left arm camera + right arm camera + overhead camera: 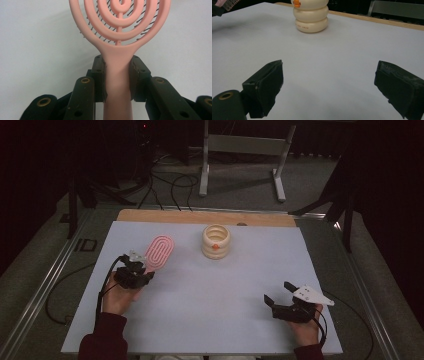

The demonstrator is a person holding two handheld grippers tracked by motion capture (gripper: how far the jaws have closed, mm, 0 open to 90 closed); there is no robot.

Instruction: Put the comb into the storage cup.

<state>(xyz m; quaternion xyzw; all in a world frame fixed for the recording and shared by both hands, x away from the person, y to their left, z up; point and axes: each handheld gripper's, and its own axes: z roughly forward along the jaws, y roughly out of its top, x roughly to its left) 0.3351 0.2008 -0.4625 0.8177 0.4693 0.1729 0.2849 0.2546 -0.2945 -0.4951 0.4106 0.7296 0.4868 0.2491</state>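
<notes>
In the left gripper view we find the pink hairbrush (117, 50) cut off at the top edge, so the upper part of its ringed head is lost to us, and its handle runs off the bottom edge between the black jaws. The dark bristles show through the gaps in the rings, lying behind the pink ribs. The left gripper (117, 80) is pinching the handle just below the head, a pad pressed on each side.

In the high view we see the brush (159, 252) left of centre, its head pointing toward the upper right, with the handle hidden under the left gripper (136, 271) and the hand behind it. The picture is dim and the far room beyond the table (210, 300) is mostly black.

The cream ribbed holder (216, 241) stands upright near the top centre of the white sheet, well apart from the brush. In the right gripper view its top (311, 17) is cut off by the upper edge; an orange mark sits at that edge, and a line of small print on the lowest ring is too small for us to read.

The right gripper (329, 87) has its jaws spread wide with only bare sheet between them; in the high view it (281, 294) rests at the lower right, well apart from both things.
</notes>
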